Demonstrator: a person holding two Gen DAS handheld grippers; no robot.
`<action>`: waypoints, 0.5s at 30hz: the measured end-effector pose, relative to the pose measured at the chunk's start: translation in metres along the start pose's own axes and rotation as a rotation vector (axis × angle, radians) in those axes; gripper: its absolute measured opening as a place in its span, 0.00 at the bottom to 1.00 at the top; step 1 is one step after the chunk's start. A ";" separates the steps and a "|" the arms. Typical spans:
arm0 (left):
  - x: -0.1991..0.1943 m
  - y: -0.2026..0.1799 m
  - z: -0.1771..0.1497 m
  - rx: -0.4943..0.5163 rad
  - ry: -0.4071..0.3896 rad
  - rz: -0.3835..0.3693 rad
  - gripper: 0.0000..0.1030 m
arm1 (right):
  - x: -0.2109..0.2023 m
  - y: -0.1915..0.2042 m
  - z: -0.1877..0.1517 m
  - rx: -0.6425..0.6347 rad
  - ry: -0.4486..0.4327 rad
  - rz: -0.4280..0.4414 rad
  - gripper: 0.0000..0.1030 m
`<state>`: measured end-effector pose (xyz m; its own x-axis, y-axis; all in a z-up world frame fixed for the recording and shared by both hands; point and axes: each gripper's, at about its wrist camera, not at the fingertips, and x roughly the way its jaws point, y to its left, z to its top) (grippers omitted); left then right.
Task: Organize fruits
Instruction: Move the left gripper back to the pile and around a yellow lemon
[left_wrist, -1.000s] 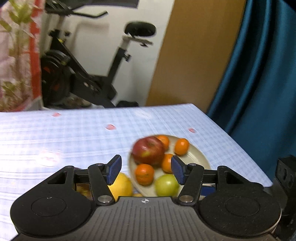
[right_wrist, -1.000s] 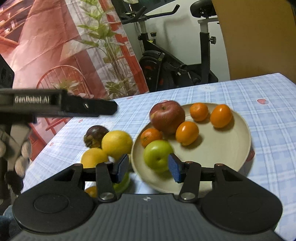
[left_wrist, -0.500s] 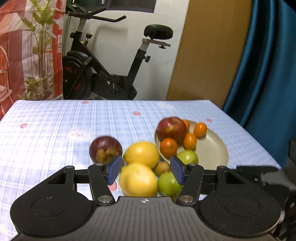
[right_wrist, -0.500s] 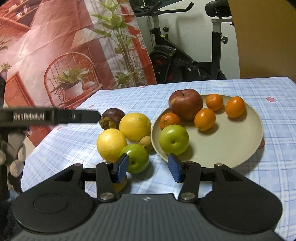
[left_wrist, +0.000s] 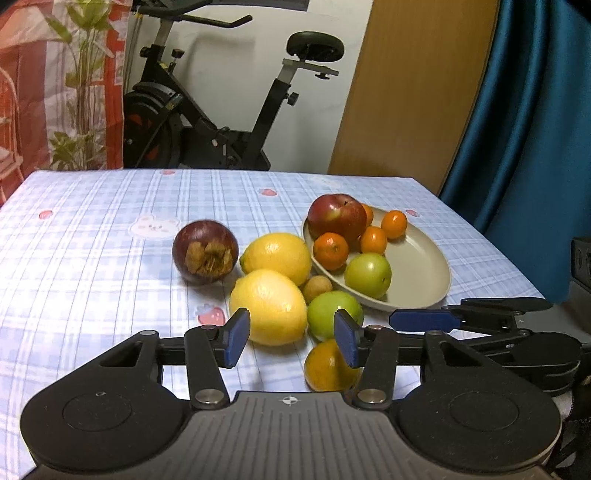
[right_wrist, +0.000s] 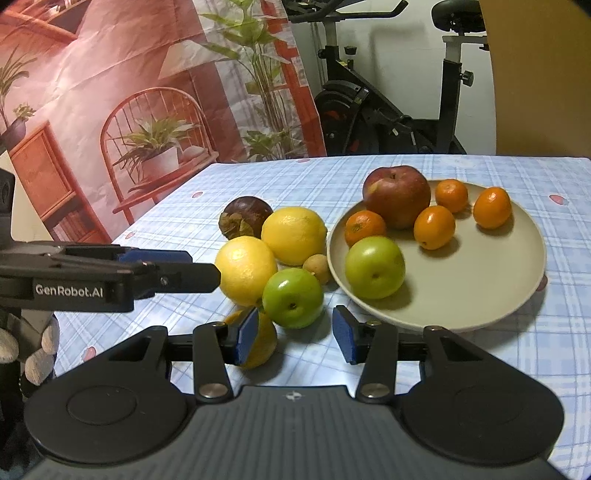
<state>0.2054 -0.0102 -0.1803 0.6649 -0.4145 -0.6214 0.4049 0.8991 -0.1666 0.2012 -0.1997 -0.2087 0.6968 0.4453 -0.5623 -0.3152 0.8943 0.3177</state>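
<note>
A beige plate (left_wrist: 424, 273) (right_wrist: 461, 280) holds a red apple (left_wrist: 337, 218), a green apple (right_wrist: 375, 266) and several small oranges. Left of it on the cloth lie two lemons (left_wrist: 267, 304) (left_wrist: 277, 256), a mangosteen (left_wrist: 205, 251), a small brown fruit (left_wrist: 317, 288), a second green apple (right_wrist: 293, 297) and an orange (left_wrist: 327, 367). My left gripper (left_wrist: 291, 338) is closing just short of the near lemon, nothing between its pads. My right gripper (right_wrist: 295, 334) is closing just short of the loose green apple, pads apart from it, the orange under its left finger.
An exercise bike (left_wrist: 207, 122) stands behind the table, with a wooden door (left_wrist: 413, 85) and blue curtain (left_wrist: 535, 129) to the right. A printed wall hanging (right_wrist: 110, 110) fills the left. The table's right edge runs close past the plate. A gloved hand (right_wrist: 29, 350) holds the left gripper.
The left view swung from the plate to the loose fruit, and its jaws narrowed. The right gripper drew back from the plate toward the loose green apple. The left finger came closer to the lemons.
</note>
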 end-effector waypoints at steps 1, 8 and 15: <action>0.000 0.001 -0.002 -0.010 0.003 -0.002 0.51 | 0.000 0.001 -0.001 0.000 0.001 0.003 0.46; -0.003 0.006 -0.009 -0.045 0.002 0.006 0.51 | -0.001 0.011 -0.007 -0.029 0.012 0.022 0.46; -0.001 0.011 0.011 -0.016 -0.026 0.059 0.51 | 0.001 0.009 0.005 -0.040 -0.001 0.022 0.46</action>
<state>0.2163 -0.0011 -0.1725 0.7034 -0.3637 -0.6107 0.3540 0.9243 -0.1426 0.2024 -0.1910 -0.2029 0.6900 0.4647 -0.5549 -0.3555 0.8854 0.2994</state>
